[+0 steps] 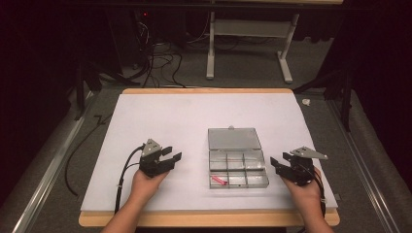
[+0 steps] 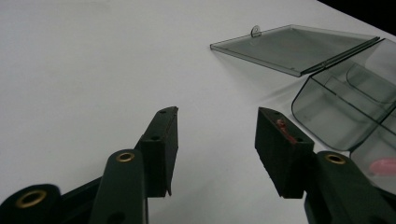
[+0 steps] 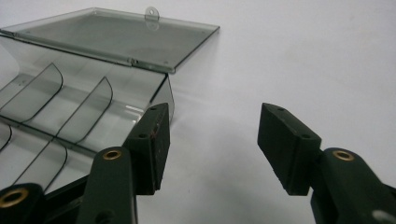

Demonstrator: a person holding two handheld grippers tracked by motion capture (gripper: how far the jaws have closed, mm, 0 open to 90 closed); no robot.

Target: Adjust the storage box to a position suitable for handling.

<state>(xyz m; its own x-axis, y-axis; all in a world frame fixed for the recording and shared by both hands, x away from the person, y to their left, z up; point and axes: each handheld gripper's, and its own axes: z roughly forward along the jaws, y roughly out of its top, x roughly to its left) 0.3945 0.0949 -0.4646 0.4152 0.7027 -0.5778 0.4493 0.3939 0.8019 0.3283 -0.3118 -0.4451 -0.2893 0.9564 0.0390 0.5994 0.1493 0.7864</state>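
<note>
A clear grey compartment box (image 1: 266, 171) lies on the white mat with its lid (image 1: 234, 138) folded flat behind it. A small pink piece (image 1: 219, 180) rests in its front-left compartment and also shows as a pink blur (image 2: 385, 165) in the left gripper view. My left gripper (image 1: 174, 152) hovers left of the box, open, with nothing between its fingers (image 2: 218, 112); a reddish smear (image 2: 284, 128) marks one pad. My right gripper (image 1: 278, 159) sits just right of the box, open and empty (image 3: 215, 107), with the box wall (image 3: 161, 95) beside its left jaw.
The white mat (image 1: 160, 116) covers a wooden table whose front edge (image 1: 204, 219) runs between the forearms. A black cable (image 1: 124, 174) trails from the left gripper. Beyond the table stand a white frame (image 1: 248, 46) and floor cables (image 1: 155, 58).
</note>
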